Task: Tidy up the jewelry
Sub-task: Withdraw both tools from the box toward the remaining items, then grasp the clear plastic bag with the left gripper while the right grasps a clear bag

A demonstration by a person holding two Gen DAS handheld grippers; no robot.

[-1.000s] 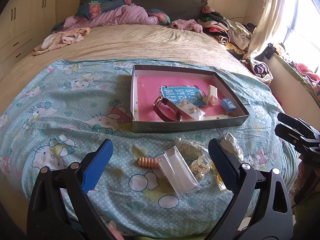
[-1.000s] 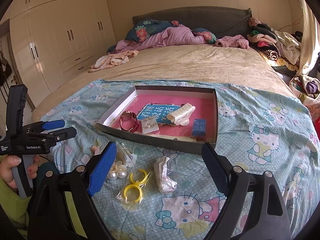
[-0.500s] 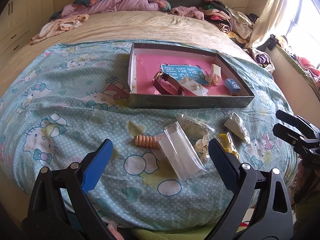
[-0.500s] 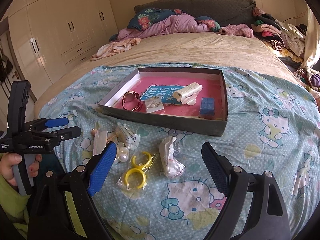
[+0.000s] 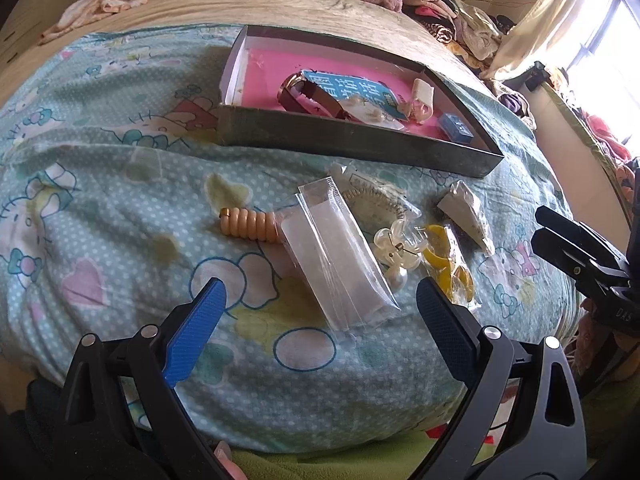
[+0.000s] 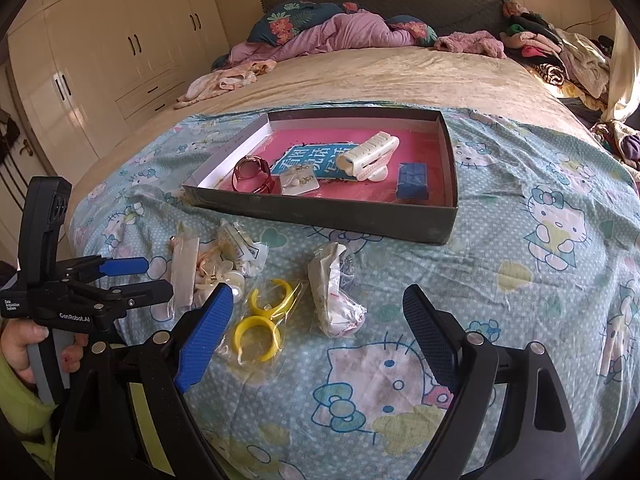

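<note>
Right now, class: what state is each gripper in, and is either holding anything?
Left gripper: open, holding nothing.
Right gripper: open, holding nothing.

So the shallow grey cardboard box with the pink floor [image 6: 332, 216] sits mid-frame on the cartoon-cat bedsheet [image 6: 540, 280]. Inside: red bangle [image 6: 252, 174] left, small blue box [image 6: 412, 180] right. Below it, yellow rings in a clear bag [image 6: 260, 324], crumpled plastic packet [image 6: 336, 300] just right of them.

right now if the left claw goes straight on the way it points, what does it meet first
Most likely the clear flat plastic sleeve lying on the blue cartoon-print bedspread; it sits between the open left claw fingers' line. Depth is unclear.
</note>
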